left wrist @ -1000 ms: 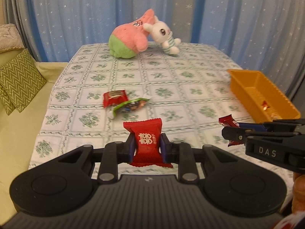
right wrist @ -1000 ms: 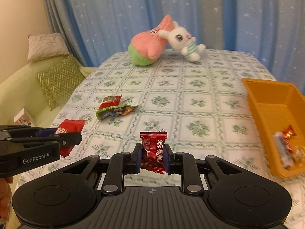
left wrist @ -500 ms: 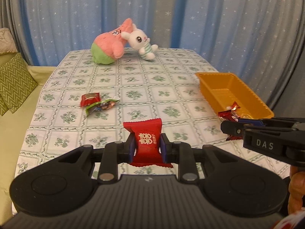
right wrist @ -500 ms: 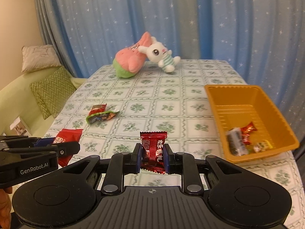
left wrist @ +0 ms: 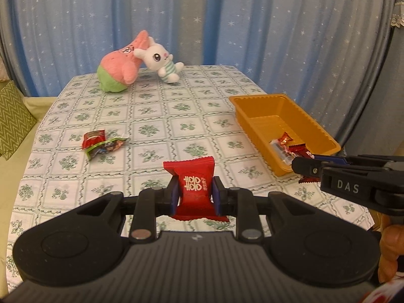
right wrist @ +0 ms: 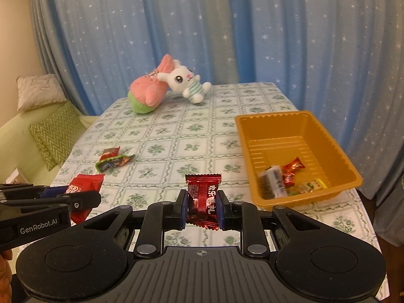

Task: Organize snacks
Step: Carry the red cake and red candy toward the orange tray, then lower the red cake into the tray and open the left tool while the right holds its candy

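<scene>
Far left, off the table (right wrist: 252, 93): sofa w/ green zigzag cushion (right wrist: 54, 133) and a pale pillow (right wrist: 38, 91) behind it.

On the table's left part, a small red snack (left wrist: 94, 136) touches a green-edged snack pack (left wrist: 106, 147); both lie flat on the checked cloth, well apart from everything else.

Back centre: pink-and-green plush (left wrist: 118, 73) w/ white bunny plush (left wrist: 162, 63) leaning on it, blue star curtain (left wrist: 202, 20) behind.

Left gripper (left wrist: 194, 195): pads pinching a bright red packet (left wrist: 193, 181) w/ white print, held upright above the table's near edge, approx. mid-table.

Right gripper (right wrist: 202, 205): pads pinching a dark red foil packet (right wrist: 203, 197), also upright and off the table, just beside the near left corner of the tray; in the left view the packet sits in front of the tray's near end.

Right side: orange tray (right wrist: 341, 156) on the table, w/ a few wrapped snacks (right wrist: 285, 179) bunched in its near end; far end bare.
</scene>
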The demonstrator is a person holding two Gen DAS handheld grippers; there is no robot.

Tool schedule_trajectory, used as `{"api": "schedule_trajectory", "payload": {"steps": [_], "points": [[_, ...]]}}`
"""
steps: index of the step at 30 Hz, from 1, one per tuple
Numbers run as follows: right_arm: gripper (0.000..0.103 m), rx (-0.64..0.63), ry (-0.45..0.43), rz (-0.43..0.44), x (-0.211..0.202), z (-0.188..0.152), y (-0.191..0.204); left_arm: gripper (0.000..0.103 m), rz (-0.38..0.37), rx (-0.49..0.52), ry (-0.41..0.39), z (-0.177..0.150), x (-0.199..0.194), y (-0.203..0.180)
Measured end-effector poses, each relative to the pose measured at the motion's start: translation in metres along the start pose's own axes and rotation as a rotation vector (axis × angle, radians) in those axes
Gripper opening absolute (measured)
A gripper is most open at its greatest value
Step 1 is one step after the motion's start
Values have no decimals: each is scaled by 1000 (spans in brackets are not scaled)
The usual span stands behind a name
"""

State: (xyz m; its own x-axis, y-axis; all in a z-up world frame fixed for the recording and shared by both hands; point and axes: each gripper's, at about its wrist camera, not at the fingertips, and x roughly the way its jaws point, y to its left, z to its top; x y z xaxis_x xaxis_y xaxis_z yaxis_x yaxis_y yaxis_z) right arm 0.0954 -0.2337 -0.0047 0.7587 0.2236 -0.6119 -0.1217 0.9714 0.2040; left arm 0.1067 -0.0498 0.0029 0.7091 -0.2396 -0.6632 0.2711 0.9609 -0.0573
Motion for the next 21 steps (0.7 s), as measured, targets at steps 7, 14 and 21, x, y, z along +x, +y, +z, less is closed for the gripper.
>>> {"api": "schedule_trajectory", "payload": {"steps": [7,14,21], "points": [[23,24,-4,-14,-6,-2,-17,24,-23,14,7,2,6,-18],[23,48,-13,-41,-9,-1,-39,24,-55,19,15,8,19,-37],[23,73,-18,-77,-8,4,-67,24,-99,33,21,18,36,-62]]}}
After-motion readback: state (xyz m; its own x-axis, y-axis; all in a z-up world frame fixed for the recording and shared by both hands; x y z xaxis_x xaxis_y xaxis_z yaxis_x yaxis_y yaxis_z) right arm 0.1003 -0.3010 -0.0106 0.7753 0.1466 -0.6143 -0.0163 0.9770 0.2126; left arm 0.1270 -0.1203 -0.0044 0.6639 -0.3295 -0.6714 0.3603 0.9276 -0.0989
